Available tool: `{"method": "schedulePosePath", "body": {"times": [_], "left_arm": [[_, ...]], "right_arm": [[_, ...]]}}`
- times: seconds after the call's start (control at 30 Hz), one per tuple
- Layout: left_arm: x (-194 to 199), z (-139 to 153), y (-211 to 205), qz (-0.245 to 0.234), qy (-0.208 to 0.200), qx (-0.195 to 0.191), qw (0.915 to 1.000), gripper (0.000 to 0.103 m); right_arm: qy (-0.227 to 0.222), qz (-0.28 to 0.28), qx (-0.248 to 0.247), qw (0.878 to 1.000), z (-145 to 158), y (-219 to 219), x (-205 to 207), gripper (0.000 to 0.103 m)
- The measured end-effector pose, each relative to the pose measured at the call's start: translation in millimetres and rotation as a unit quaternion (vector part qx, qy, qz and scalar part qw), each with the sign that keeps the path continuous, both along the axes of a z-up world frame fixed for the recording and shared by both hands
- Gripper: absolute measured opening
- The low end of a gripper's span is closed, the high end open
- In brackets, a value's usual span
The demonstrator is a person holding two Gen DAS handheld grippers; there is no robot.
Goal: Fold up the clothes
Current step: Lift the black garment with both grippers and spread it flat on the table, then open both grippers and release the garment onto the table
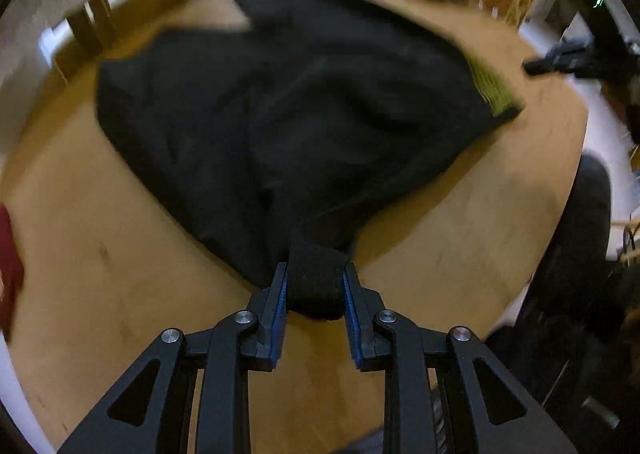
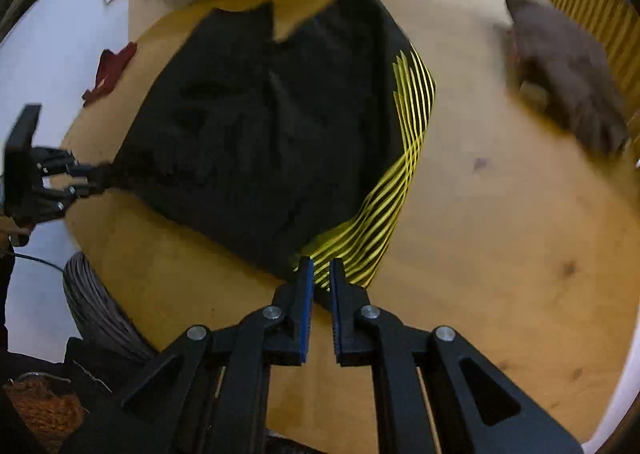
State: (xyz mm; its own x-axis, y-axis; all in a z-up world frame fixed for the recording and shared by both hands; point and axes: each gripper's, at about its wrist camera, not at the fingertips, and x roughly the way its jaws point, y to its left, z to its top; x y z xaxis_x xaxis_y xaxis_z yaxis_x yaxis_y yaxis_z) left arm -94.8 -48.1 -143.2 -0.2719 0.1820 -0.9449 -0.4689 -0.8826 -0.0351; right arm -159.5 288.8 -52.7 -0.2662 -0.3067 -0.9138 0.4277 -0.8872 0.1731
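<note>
On a round wooden table (image 2: 500, 213) a black garment (image 2: 260, 125) is held stretched from its middle toward the near edge, one corner pinched by the left gripper (image 1: 315, 286), the yellow-striped corner by the right gripper (image 2: 319, 274).

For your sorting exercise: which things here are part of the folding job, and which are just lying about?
In the job:
- black garment with yellow stripes
- left tongs, shut on its bunched cuff
- right tongs, shut on its striped edge

Lying about:
- brown cloth
- red cloth
- wooden table
</note>
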Motion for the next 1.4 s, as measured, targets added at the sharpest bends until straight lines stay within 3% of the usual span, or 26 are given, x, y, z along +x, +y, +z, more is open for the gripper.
{"method": "schedulePosePath", "body": {"times": [0.03, 0.1, 0.13, 0.33, 0.47, 0.6, 0.73, 0.83, 1.0, 1.13, 1.2, 1.27, 1.33, 1.4], "left_arm": [[3.7, 1.3, -4.1, -0.002, -0.002, -0.003, 1.0000, 0.024], [1.9, 17.4, -10.1, -0.008, 0.015, -0.017, 0.9997, 0.028], [0.1, 25.9, -12.8, -0.011, 0.023, -0.026, 0.9993, 0.028], [5.2, 57.3, -26.5, 0.007, 0.043, -0.033, 0.9985, 0.030], [24.6, 48.4, -37.9, 0.025, 0.025, -0.044, 0.9984, 0.031], [32.6, 51.7, -36.1, 0.023, 0.034, -0.059, 0.9974, 0.031], [10.5, 58.8, -7.4, -0.004, 0.066, -0.043, 0.9969, 0.032], [-12.0, 43.5, 25.3, -0.033, 0.065, -0.036, 0.9967, 0.035], [-34.1, -3.5, 47.9, -0.053, 0.020, -0.037, 0.9977, 0.035], [-23.5, -27.9, 45.5, -0.051, -0.005, -0.030, 0.9982, 0.036], [-11.6, -30.3, 39.4, -0.049, -0.009, -0.020, 0.9985, 0.042], [-3.0, -30.2, 33.4, -0.045, -0.014, -0.029, 0.9985, 0.042], [-3.2, -24.6, 28.8, -0.033, -0.013, -0.033, 0.9988, 0.042], [-13.2, -12.5, 32.8, -0.029, 0.005, -0.039, 0.9988, 0.042]], "right_arm": [[0.006, -0.008, -0.007, 1.000, 3.0, 4.5, -0.8, 0.023], [0.027, -0.026, -0.021, 0.999, 15.5, 15.4, -5.9, 0.056], [0.037, -0.036, -0.028, 0.998, 21.8, 20.9, -8.4, 0.058], [0.089, -0.076, -0.017, 0.993, 35.2, 34.9, -36.7, 0.058], [0.052, -0.023, -0.052, 0.997, 6.8, -5.4, -44.1, 0.058], [0.044, 0.057, -0.001, 0.997, -28.2, -63.3, -32.8, 0.058], [0.043, 0.082, 0.032, 0.995, -48.7, -87.8, -25.0, 0.058], [0.026, 0.089, 0.049, 0.995, -61.0, -90.8, -19.9, 0.058], [0.039, 0.086, 0.071, 0.993, -64.3, -80.3, -8.4, 0.058], [0.029, 0.076, 0.076, 0.994, -63.7, -65.4, -3.6, 0.058], [0.019, 0.077, 0.077, 0.994, -63.0, -58.2, -0.6, 0.058], [0.005, 0.071, 0.052, 0.996, -55.8, -49.5, -4.3, 0.058], [0.000, 0.046, -0.005, 0.999, -39.0, -33.0, -17.4, 0.058], [0.025, 0.006, -0.029, 0.999, -20.2, -14.9, -42.5, 0.058]]}}
